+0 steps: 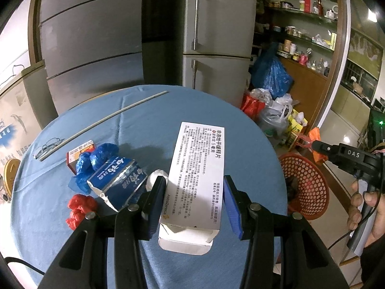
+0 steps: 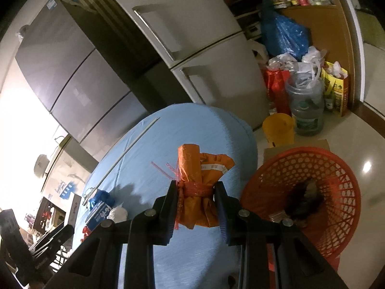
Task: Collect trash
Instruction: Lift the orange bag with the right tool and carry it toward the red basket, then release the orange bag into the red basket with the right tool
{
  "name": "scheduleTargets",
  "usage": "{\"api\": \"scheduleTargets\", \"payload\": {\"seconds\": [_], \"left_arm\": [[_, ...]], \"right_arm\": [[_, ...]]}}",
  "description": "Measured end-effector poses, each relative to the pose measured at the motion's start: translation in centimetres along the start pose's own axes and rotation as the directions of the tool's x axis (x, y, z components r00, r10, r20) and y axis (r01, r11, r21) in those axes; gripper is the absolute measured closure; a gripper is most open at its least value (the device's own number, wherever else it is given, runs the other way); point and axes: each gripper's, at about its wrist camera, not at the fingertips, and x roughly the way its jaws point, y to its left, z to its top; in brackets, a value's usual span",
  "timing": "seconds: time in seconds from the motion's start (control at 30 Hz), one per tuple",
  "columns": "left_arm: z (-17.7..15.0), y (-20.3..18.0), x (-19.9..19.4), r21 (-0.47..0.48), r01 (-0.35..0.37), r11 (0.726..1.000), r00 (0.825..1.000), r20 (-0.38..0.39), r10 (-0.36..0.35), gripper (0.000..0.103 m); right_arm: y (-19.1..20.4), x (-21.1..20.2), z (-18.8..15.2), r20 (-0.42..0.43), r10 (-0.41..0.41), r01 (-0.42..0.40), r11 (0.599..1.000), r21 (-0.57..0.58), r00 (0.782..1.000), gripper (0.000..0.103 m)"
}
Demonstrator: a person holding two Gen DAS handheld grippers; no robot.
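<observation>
Above the blue table (image 1: 79, 228) we carry two pieces at once: our left gripper (image 1: 195, 201) clamps the white medicine box (image 1: 196, 166) by its sides, our right gripper (image 2: 197, 207) pinches the orange packet (image 2: 199, 192), both probably bound for the red basket (image 2: 310, 168) beside the table.

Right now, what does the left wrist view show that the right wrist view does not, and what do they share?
Only the left wrist view: the left claw around a white medicine box, a small orange box, glasses.
Only the right wrist view: the right claw shut on an orange packet, a yellow bucket, a water jug.
Both: the blue table, the grey rod, the red basket, two fridges.
</observation>
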Motion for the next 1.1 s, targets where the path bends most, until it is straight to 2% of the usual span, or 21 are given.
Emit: {"api": "scheduleTargets", "payload": {"seconds": [0.5,1.1], "left_arm": [[0.2,-2.4,1.7,0.034,0.054,0.998,0.998,-0.019,-0.054,0.054],[0.9,-8.3,3.8,0.133,0.143,0.981,0.989,-0.041,-0.139,0.054]], "right_arm": [[-3.5,-1.8,-0.2,0.03,-0.066,0.064,0.997,0.049,0.997,0.071],[-9.0,-1.9,-2.4,0.006,-0.14,0.138,0.982,0.13,0.99,0.071]]}}
